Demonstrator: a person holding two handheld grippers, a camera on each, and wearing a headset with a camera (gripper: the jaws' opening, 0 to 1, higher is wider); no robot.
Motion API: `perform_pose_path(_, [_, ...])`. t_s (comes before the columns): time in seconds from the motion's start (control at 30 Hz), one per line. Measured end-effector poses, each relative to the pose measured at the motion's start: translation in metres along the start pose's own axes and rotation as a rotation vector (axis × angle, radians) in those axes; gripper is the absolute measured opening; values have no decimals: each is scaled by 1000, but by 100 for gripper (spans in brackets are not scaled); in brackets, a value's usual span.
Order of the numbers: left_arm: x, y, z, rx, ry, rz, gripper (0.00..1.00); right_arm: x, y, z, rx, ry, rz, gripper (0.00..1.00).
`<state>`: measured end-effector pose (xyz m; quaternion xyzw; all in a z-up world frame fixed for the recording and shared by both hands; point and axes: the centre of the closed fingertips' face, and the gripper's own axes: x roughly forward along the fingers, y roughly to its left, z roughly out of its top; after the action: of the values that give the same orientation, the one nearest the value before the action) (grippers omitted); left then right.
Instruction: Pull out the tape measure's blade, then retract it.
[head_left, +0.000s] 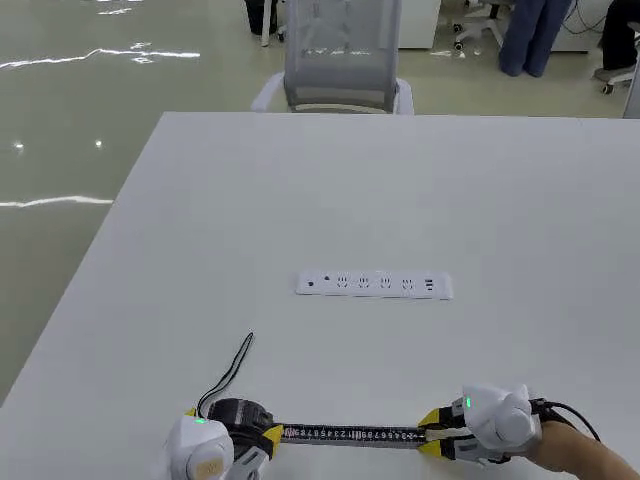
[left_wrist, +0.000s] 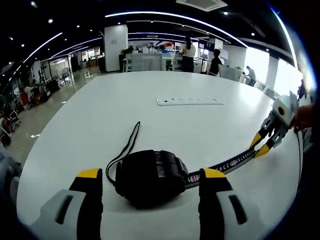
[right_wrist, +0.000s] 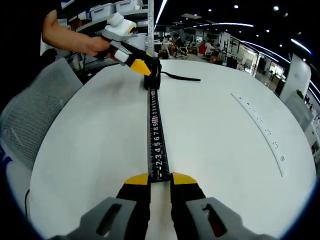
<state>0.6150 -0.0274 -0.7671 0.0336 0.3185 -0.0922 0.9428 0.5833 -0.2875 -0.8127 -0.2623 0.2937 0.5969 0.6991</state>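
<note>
The left gripper (left_wrist: 152, 175) is sitting at 7 o'clock in the head view, pointing toward 3 o'clock, its jaws standing wide and pressing on either side of the case (left_wrist: 150, 176). The left hand (right_wrist: 92, 45) is wrapping its body. The right gripper (right_wrist: 154, 179) is sitting at 5 o'clock, pointing toward 9 o'clock, jaws nearly together and pinching the blade (right_wrist: 157, 135). The right forearm (head_left: 592, 463) is trailing toward 4 o'clock.
</note>
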Motion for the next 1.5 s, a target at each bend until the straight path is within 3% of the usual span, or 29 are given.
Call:
perform_pose_path(0.33, [0,4,-2,-20,0,43,74,-1,0,1,2,7,0,13])
perform_pose_path(0.63, [5,7,1,-116,-8,62,67,-1,-1,0,2,7,-3,14])
perform_pose_path(0.93, [9,1,0,-100,15,60,60,-2,-1,0,6,0,-7,14])
perform_pose_path(1.23, [11,2,-2,-71,22,100,59,-2,-3,-1,4,4,-14,14])
perform_pose_path(1.5, [13,0,-5,-6,35,143,59,-6,-2,1,-5,6,-22,13])
